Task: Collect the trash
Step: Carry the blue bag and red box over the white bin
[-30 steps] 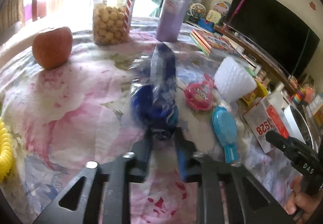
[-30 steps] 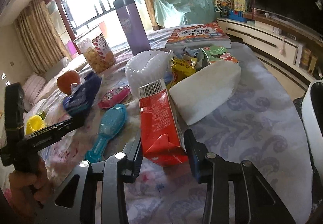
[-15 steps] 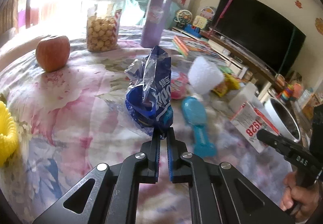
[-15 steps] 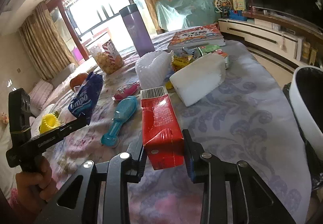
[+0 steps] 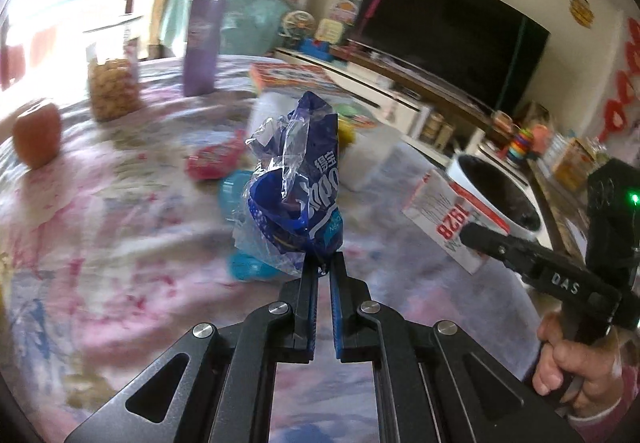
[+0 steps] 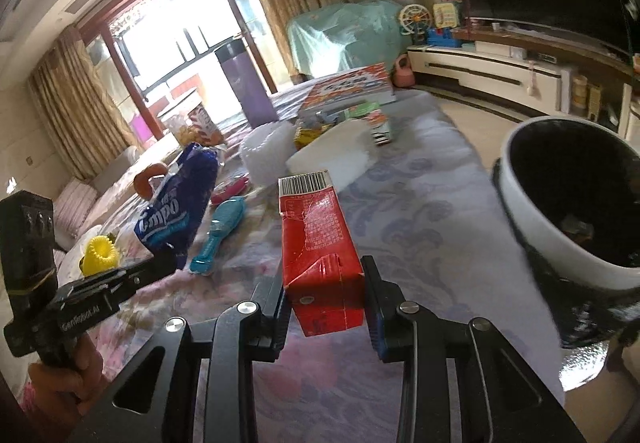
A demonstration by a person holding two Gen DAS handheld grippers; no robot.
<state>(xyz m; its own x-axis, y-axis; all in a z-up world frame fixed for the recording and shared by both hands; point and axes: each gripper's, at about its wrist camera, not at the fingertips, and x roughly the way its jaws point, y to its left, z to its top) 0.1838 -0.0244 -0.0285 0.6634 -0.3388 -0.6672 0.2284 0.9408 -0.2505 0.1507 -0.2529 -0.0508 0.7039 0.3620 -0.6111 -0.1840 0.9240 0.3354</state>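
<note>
My left gripper is shut on the bottom of a crumpled blue snack wrapper and holds it above the flowered tablecloth. The wrapper also shows in the right wrist view, at the tip of the left gripper. My right gripper is shut on a red and white carton, lifted off the table. The carton shows in the left wrist view, held by the right gripper. A white bin with a black liner stands to the right of the table, also in the left wrist view.
On the table lie a blue hairbrush, a pink toy, a white foam block, a white ribbed cup, a purple flask, a snack jar, an apple, books and a yellow ring.
Both grippers have lifted and swung right toward the bin with their loads. The bin now looms larger in the right wrist view.
</note>
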